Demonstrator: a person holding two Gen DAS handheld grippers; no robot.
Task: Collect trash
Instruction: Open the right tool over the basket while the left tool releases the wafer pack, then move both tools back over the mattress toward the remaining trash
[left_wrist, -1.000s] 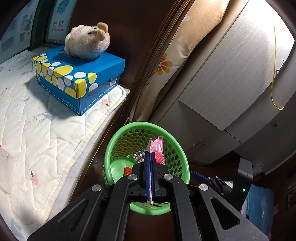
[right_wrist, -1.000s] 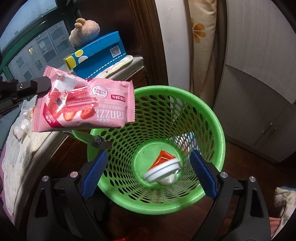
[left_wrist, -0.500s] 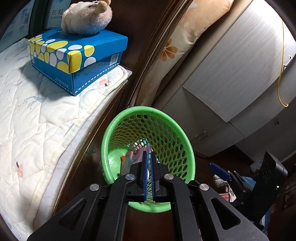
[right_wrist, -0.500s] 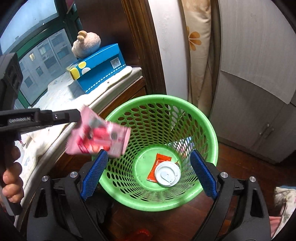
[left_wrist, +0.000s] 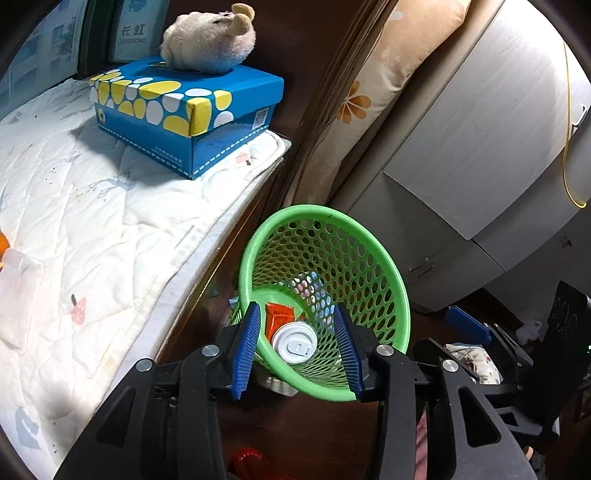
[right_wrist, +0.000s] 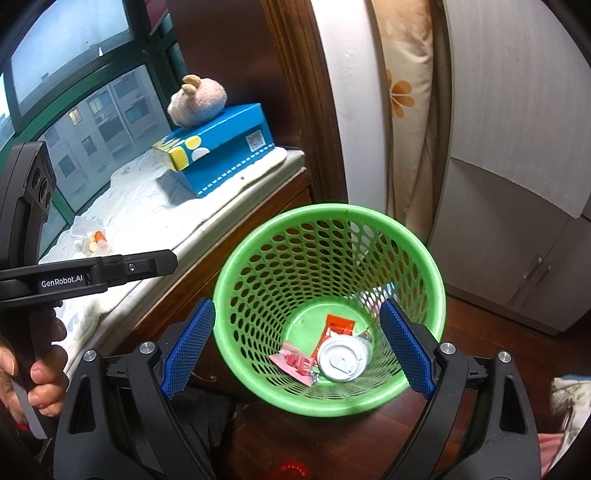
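Note:
A green mesh basket (right_wrist: 258, 254) stands on the wooden floor beside the bed; it also shows in the left wrist view (left_wrist: 391, 280). Inside lie a pink snack wrapper (right_wrist: 295, 363), a white round lid (right_wrist: 341, 360) and an orange packet (right_wrist: 338, 326). The lid (left_wrist: 294, 343) and orange packet (left_wrist: 280, 314) show in the left wrist view too. My left gripper (left_wrist: 297, 352) is open and empty above the basket's near rim. My right gripper (right_wrist: 295, 347) is open and empty, straddling the basket from above. More trash (right_wrist: 92, 240) lies on the bed cover.
A blue spotted box (left_wrist: 188, 110) with a plush toy (left_wrist: 208, 37) on it sits on the white quilted bed cover (left_wrist: 92, 229). A grey cabinet (left_wrist: 461, 166) and a floral curtain (left_wrist: 369, 99) stand behind the basket. A window (right_wrist: 74, 92) is at the left.
My left gripper has opened and let go of the pink wrapper, which has dropped into the basket. My right gripper has stayed open over the basket.

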